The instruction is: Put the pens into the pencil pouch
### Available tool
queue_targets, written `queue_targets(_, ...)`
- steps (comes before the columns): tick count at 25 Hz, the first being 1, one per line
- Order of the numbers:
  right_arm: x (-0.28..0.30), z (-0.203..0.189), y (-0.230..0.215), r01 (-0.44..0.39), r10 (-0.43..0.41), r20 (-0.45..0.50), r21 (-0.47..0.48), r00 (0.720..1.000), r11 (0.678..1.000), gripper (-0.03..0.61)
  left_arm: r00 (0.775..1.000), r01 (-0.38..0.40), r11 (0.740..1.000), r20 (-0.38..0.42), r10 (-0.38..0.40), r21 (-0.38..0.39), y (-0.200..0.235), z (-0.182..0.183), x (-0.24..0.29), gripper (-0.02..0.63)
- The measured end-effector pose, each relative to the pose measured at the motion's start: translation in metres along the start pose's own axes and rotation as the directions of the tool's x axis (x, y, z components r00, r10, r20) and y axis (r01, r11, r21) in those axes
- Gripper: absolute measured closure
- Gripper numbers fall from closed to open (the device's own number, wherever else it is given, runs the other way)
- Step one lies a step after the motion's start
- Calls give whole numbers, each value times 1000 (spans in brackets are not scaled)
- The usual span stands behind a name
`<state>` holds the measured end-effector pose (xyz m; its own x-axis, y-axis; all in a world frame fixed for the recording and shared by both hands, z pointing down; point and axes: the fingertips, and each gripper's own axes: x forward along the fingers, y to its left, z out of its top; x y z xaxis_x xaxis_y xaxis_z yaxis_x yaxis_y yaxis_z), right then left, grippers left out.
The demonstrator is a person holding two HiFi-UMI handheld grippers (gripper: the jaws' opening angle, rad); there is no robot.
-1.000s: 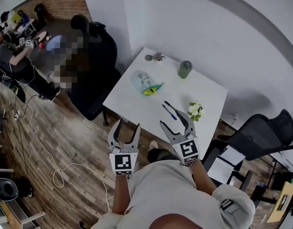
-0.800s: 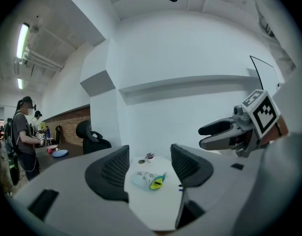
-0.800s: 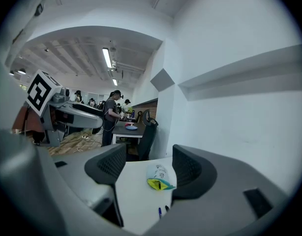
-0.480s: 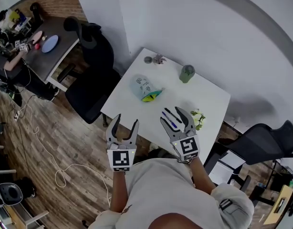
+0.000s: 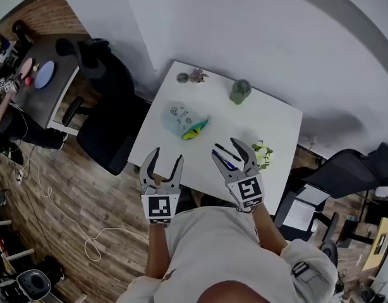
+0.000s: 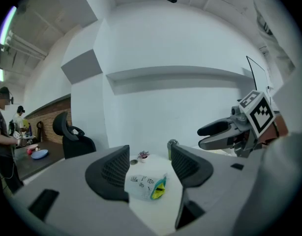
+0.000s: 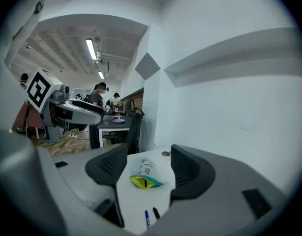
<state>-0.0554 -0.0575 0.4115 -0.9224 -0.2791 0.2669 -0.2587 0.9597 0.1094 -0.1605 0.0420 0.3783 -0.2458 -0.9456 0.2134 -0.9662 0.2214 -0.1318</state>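
A pale printed pencil pouch (image 5: 181,121) with a yellow-green open end lies on the white table (image 5: 279,122). It also shows in the left gripper view (image 6: 148,185) and the right gripper view (image 7: 143,175). A blue pen (image 5: 223,160) and a black pen (image 5: 228,152) lie near the table's front edge; in the right gripper view the blue pen (image 7: 147,219) lies left of the black pen (image 7: 156,213). My right gripper (image 5: 225,149) hovers over the pens, jaws closing with nothing between them. My left gripper (image 5: 167,159) stands open and empty at the table's front edge, short of the pouch.
A green cup (image 5: 240,91), a small potted plant (image 5: 196,76) and a small dish (image 5: 182,77) stand at the table's far edge. White flowers (image 5: 262,151) sit right of the pens. Black office chairs stand left (image 5: 109,115) and right (image 5: 358,169).
Both grippers have come forward over the table's front edge, the right one now above the pens. The right jaws have narrowed slightly.
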Motion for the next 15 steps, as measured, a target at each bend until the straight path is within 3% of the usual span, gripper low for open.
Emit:
queue_targets(4, 16, -13, -13, 85, -84, -55, 30, 995, 996, 302, 993, 112, 994, -21, -112, 17, 10, -9, 33, 353)
queue_targets(8, 31, -38, -20, 172, -163, -140, 57, 977, 983, 310, 969, 244, 969, -44, -243, 31, 19, -23, 66, 353)
queue_targets(12, 34, -67, -24, 256, -227, -229, 105, 947, 961, 321, 920, 387, 921, -75, -384, 42, 16, -40, 93, 359)
queue_targets(15, 24, -88, -25, 341, -296, -296, 111, 908, 934, 333, 866, 497, 867, -101, -491, 45, 4, -55, 107, 362)
